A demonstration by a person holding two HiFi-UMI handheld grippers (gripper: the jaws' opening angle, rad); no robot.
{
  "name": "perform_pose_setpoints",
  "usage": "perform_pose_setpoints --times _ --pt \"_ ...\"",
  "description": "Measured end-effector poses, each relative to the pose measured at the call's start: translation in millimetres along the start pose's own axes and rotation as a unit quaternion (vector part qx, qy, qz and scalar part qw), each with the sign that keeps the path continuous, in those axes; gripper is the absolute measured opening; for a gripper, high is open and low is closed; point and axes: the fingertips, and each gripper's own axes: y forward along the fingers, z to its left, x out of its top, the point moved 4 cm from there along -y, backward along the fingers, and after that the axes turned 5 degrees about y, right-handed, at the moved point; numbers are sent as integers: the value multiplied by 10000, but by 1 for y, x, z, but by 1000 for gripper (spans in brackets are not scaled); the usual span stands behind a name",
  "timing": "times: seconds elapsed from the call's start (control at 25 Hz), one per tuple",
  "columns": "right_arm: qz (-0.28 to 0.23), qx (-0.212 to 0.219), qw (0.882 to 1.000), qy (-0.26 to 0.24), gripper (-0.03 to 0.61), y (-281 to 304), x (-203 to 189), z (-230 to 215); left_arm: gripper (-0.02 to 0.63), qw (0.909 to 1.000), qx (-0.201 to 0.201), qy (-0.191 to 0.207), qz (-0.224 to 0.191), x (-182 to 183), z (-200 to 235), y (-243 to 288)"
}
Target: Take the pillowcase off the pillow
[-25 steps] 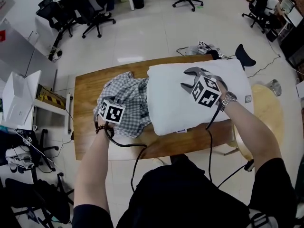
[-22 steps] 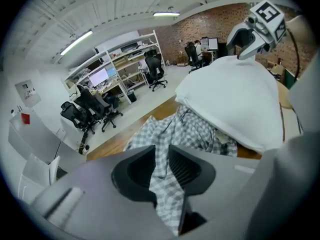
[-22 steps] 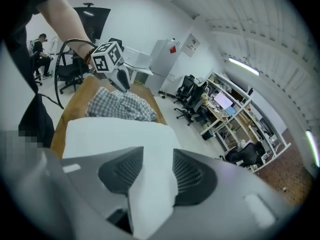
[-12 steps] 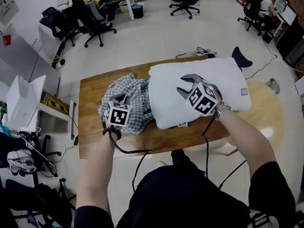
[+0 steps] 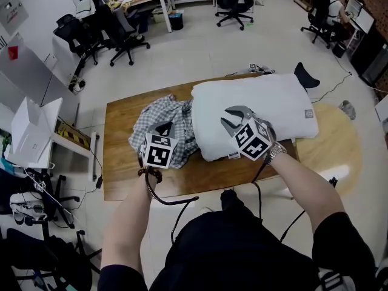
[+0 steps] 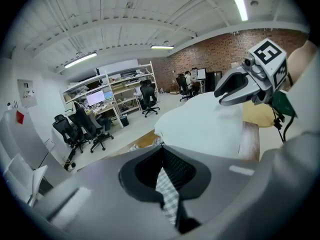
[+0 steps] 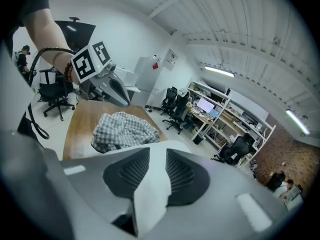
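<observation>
pillowcase (image 5: 162, 111): checked cloth, seen crumpled in a loose heap on the wooden table (image 5: 121, 180), touching the left end of the white pillow (image 5: 267, 99). whether any of it is still wrapped over that end cannot be told; most of the pillow is seen bare.

left gripper (image 5: 165, 128): jaws pressed together on a thin strip of the checked cloth, as shown in the left gripper view.

right gripper (image 5: 233, 120): jaws have just been closing; a fold of the pillow's white cover is pinched between them near its front left part.

handling, judged: the pillowcase is taken to be light, limp and thin, so a small pinch is held enough, though a shallow bite could be slipped out of. a hem or open edge is preferred over mid-cloth, so that bunching is avoided. the pillow is judged soft, bulky and light, easily dragged along; it is best held by a gathered fold while the case is drawn leftward.
</observation>
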Motion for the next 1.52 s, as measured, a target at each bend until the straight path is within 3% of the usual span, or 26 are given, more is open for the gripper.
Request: perform_pose_setpoints --times 0.44,0.72,1.2,1.52 --pt "-723 -484 9944 599 2 -40 24 20 5 9952 6 -311 -928 38 -34 -49" --pt "-1254 -515 9837 1183 2 -65 41 34 5 9880 -86 -345 -1504 68 -60 -81" --pt "-1882 -544 9684 1543 0 -110 61 53 3 9757 -177 -286 -2167 89 -88 -129" --pt "-2216 -533 9623 1484 0 -143 81 70 3 9663 -143 -192 -2563 108 -99 -161"
